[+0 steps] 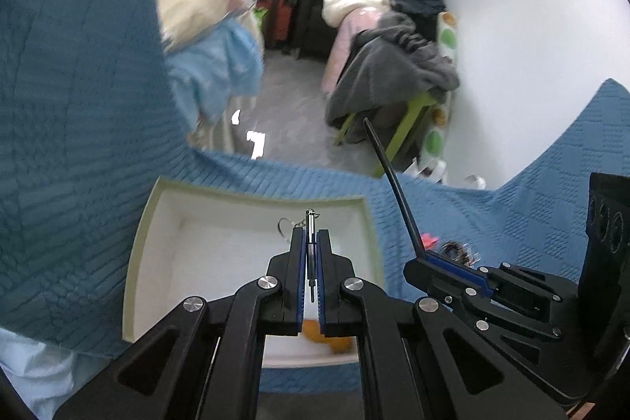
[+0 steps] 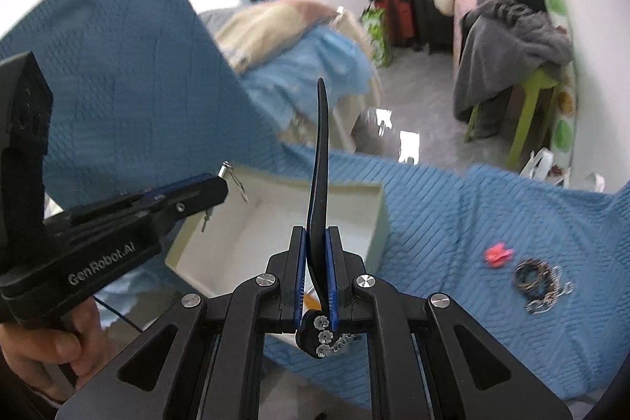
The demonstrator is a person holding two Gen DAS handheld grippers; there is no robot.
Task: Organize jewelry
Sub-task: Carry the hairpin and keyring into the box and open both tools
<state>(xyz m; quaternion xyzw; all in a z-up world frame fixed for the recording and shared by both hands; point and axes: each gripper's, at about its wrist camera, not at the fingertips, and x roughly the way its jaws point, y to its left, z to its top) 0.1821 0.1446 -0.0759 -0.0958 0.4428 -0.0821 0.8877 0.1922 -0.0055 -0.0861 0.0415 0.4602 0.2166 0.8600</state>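
Observation:
My left gripper (image 1: 311,237) is shut on a small silver metal keychain piece (image 1: 310,223) with a ring on a chain, held above the open white box (image 1: 173,207) on the blue bedspread. My right gripper (image 2: 315,237) is shut on a black hair clip (image 2: 319,160) with rhinestone flowers at its base; it stands upright over the box's (image 2: 354,219) right side. The right gripper also shows in the left wrist view (image 1: 427,256), to the right of the box. An orange item (image 1: 327,335) lies in the box's near end.
A pink flower piece (image 2: 498,254) and a pile of dark hair ties and chains (image 2: 537,284) lie on the blue bedspread (image 2: 453,223) right of the box. Beyond the bed edge are grey floor, a clothes-covered green stool (image 2: 527,97) and suitcases.

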